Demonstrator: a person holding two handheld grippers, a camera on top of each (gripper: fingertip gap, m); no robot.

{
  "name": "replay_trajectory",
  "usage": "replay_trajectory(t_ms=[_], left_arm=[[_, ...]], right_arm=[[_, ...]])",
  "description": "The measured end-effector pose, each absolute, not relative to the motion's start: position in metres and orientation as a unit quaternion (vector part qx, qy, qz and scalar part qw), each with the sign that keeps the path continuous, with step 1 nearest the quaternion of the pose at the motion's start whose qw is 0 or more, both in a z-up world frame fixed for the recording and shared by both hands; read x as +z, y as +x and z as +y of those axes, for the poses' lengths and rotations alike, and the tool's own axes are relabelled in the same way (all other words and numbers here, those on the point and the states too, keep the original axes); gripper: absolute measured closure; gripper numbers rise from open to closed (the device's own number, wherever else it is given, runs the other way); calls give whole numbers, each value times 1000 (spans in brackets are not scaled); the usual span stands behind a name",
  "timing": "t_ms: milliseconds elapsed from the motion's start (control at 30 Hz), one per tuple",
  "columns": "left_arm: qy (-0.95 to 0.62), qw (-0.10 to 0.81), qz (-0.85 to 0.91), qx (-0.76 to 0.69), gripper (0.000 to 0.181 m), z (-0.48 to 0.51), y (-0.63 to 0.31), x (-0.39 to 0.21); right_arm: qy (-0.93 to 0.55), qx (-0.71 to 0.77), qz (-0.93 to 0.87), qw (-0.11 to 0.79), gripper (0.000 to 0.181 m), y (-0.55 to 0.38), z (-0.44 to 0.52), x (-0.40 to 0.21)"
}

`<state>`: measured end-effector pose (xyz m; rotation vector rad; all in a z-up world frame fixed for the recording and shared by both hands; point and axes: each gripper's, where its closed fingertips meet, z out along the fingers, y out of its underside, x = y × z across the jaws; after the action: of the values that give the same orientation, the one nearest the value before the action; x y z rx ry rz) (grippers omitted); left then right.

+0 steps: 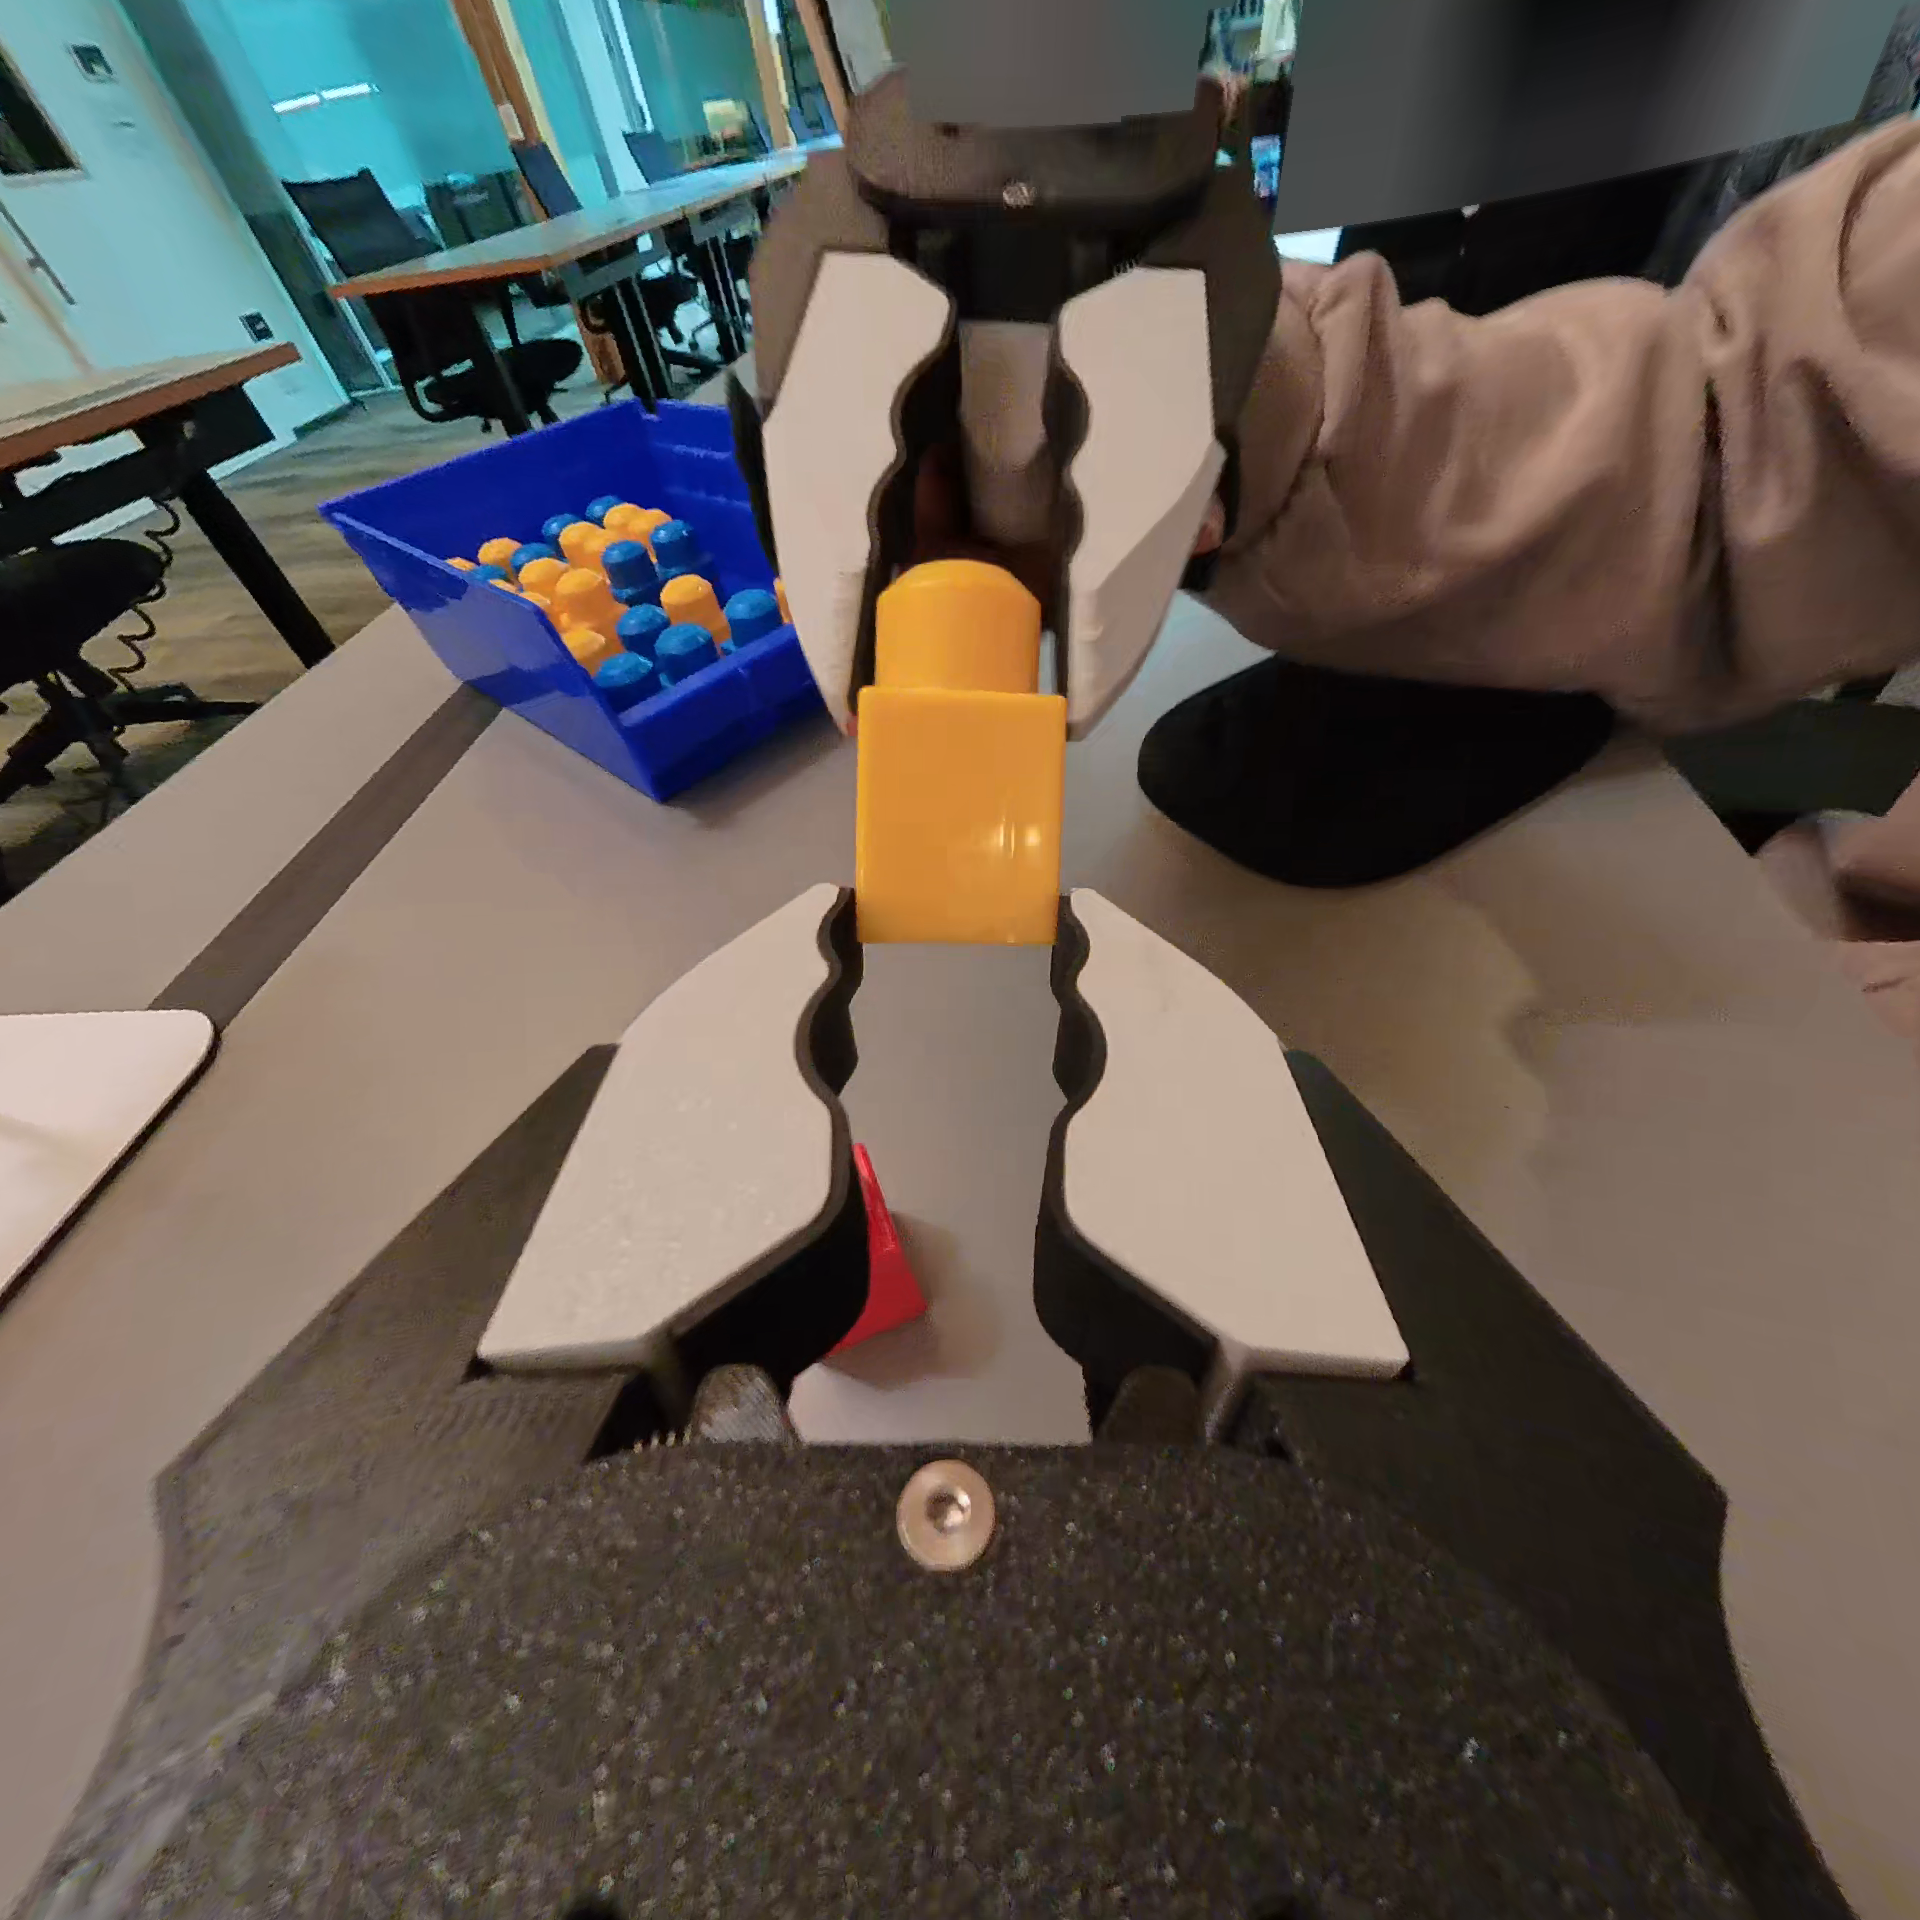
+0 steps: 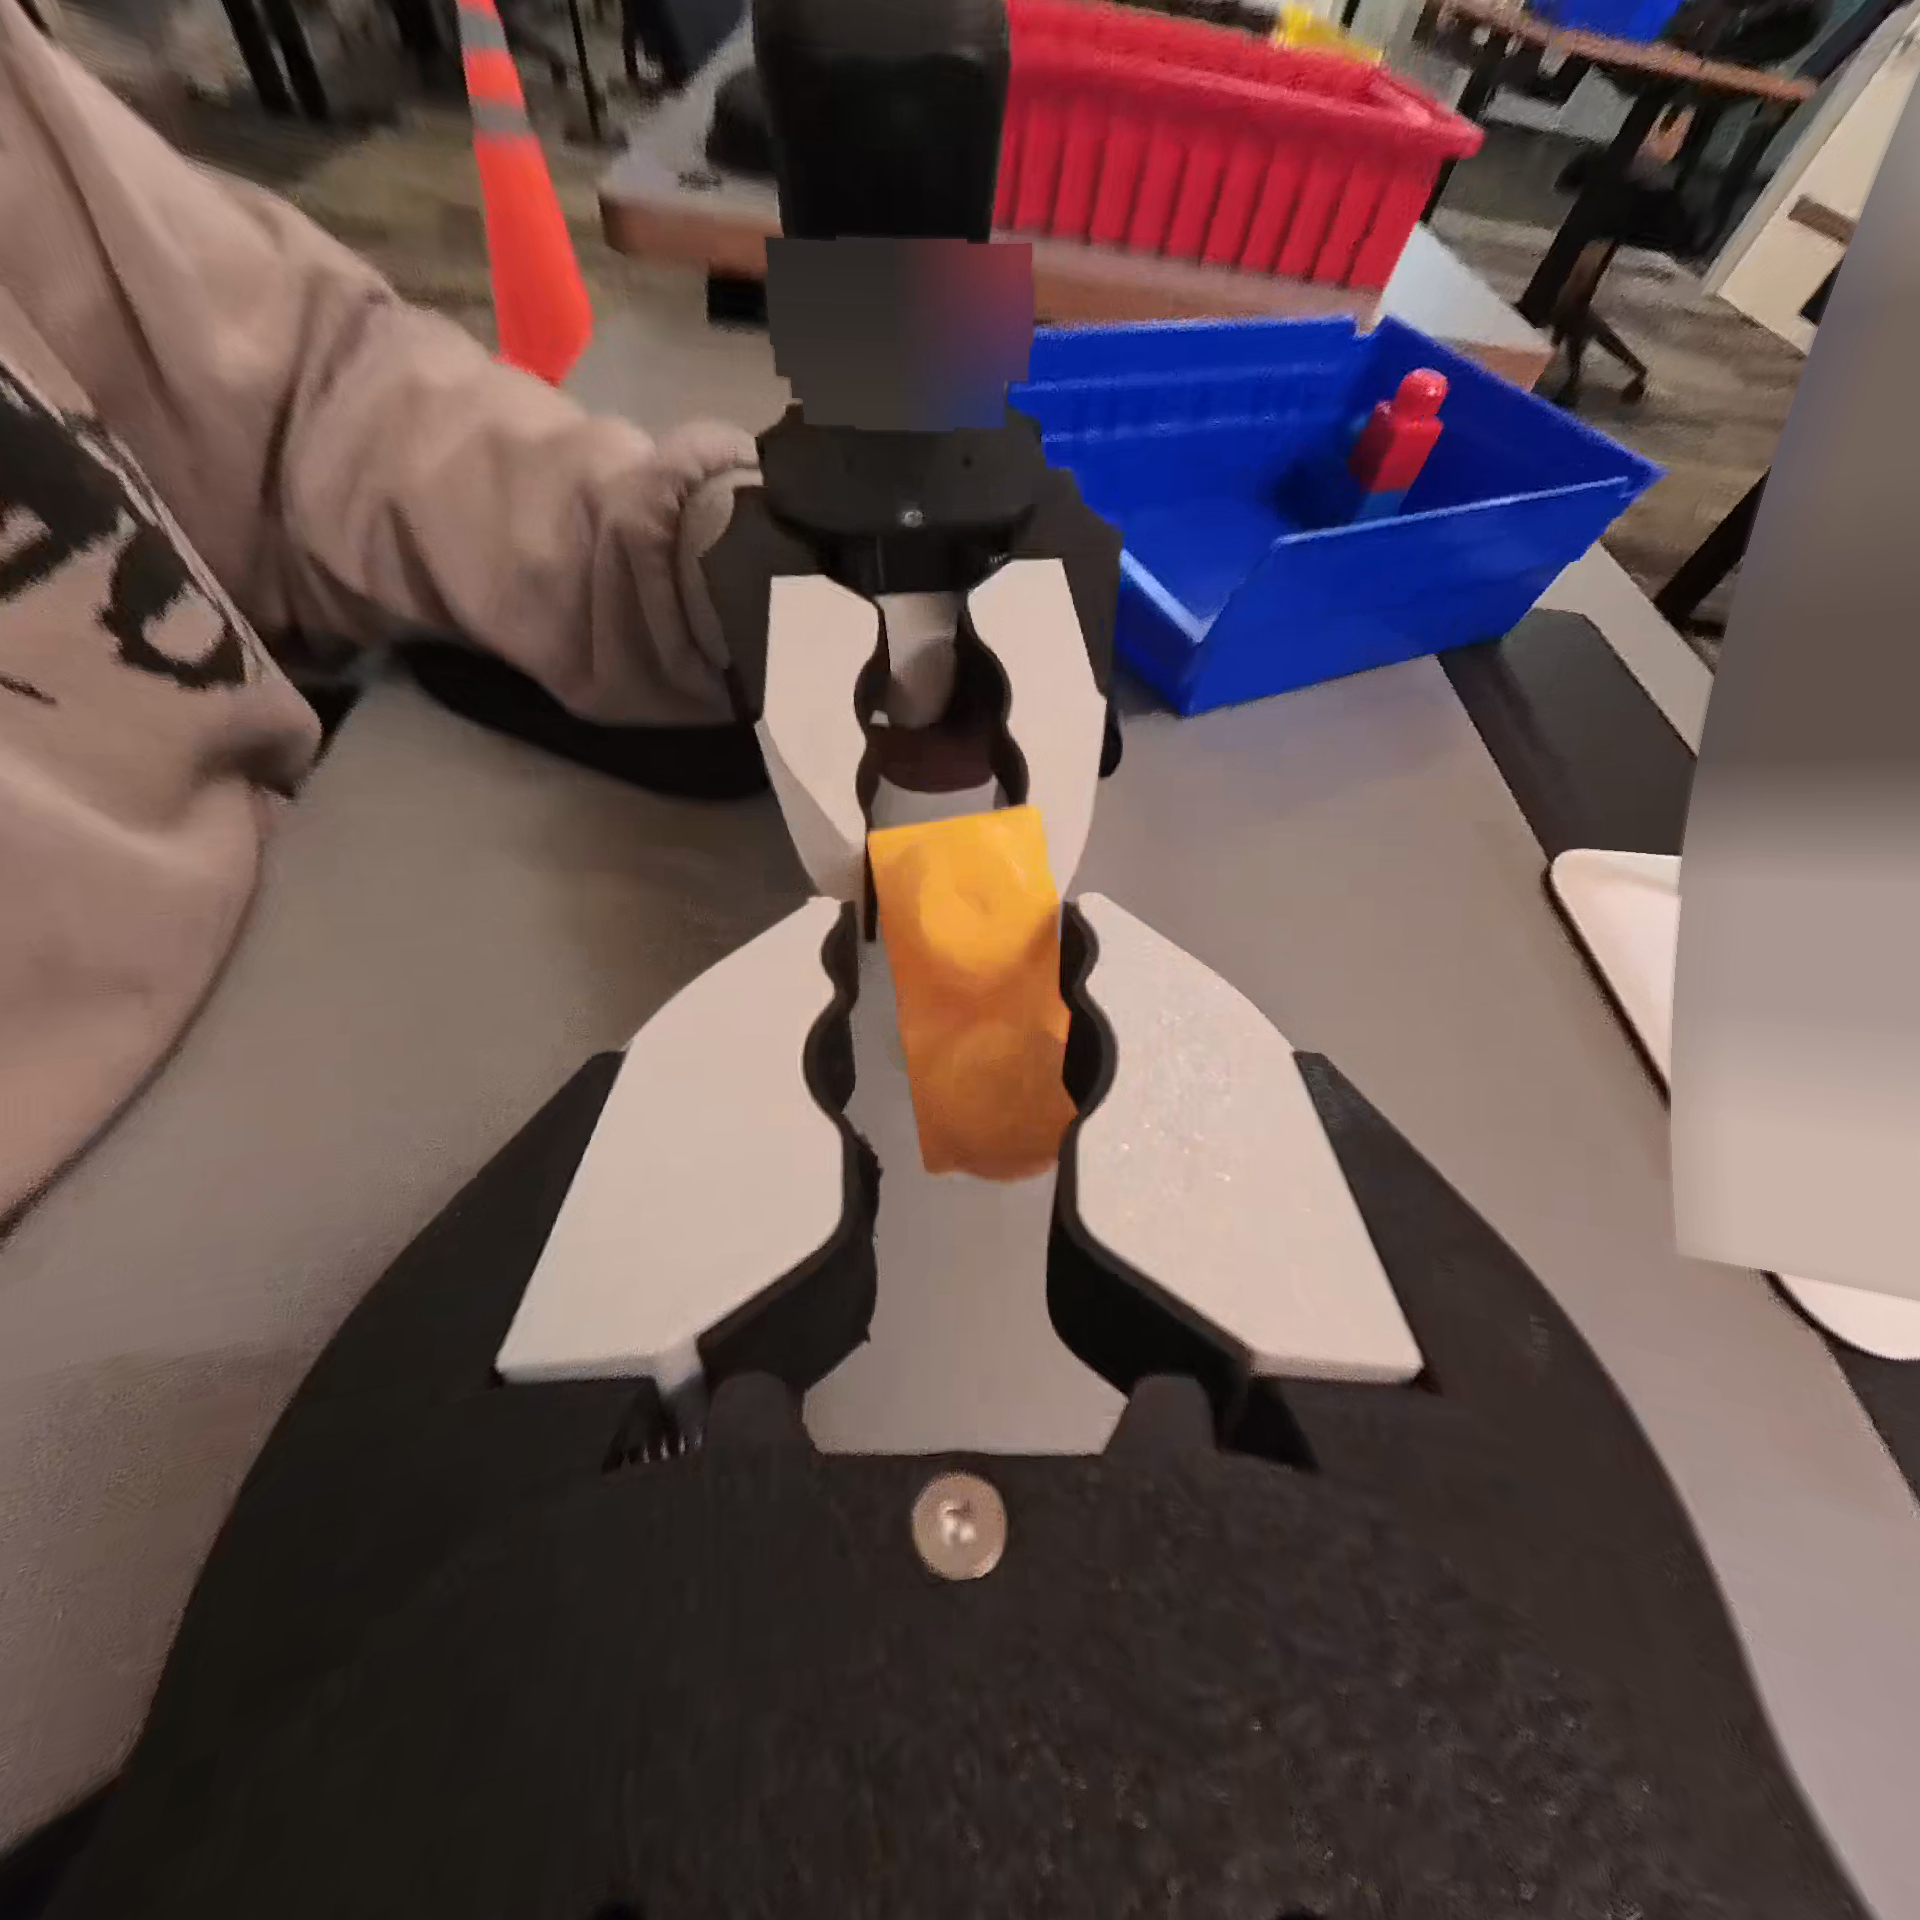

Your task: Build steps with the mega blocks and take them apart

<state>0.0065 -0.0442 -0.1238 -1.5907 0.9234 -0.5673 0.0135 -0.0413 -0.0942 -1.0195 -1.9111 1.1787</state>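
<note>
Our left claw [image 1: 958,914] and right claw [image 2: 961,997], both tight on one yellow mega block [image 1: 961,821], above our grey counter [image 1: 520,935].

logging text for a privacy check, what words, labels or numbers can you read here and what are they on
Grey sweatshirt: large black lettering, cut off by the frame edge, no whole word readable.
Wall sign: too small to read.
Yellow mega block: no writing visible.
Blue bin: no writing visible.
Nothing else legible in either view.
</note>
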Motion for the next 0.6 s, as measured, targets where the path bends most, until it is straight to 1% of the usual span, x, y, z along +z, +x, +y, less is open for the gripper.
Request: replay_trajectory(t_ms=[33, 167, 200, 233, 267, 300, 367, 467, 600], left_arm=[[-682, 569, 395, -236, 145, -43, 7, -127], [-693, 581, 367, -217, 146, -34, 4, -126], [-695, 590, 358, -202, 150, -30, 2, -126], [-695, 600, 352, -181, 169, -26, -2, -127], [-695, 611, 346, -155, 170, -22, -7, -127], [-697, 620, 334, -132, 172, -18, -13, -127], [-704, 636, 299, -106, 181, -10, -26, -123], [-706, 659, 246, -80, 181, -4, -44, -113], [-699, 683, 203, -63, 181, -2, -63, -100]], right_arm=[[-388, 436, -740, 335, 149, 12, -42, -96], [-392, 410, -755, 329, 150, 11, -34, -97], [-394, 398, -759, 331, 150, 12, -29, -95], [-398, 385, -764, 333, 150, 13, -22, -92], [-403, 369, -767, 336, 150, 17, -10, -86], [-413, 353, -767, 341, 150, 21, 5, -78], [-448, 306, -767, 343, 150, 35, 47, -62], [-524, 212, -758, 326, 150, 68, 127, -54], [-635, 130, -711, 273, 150, 126, 223, -68]])
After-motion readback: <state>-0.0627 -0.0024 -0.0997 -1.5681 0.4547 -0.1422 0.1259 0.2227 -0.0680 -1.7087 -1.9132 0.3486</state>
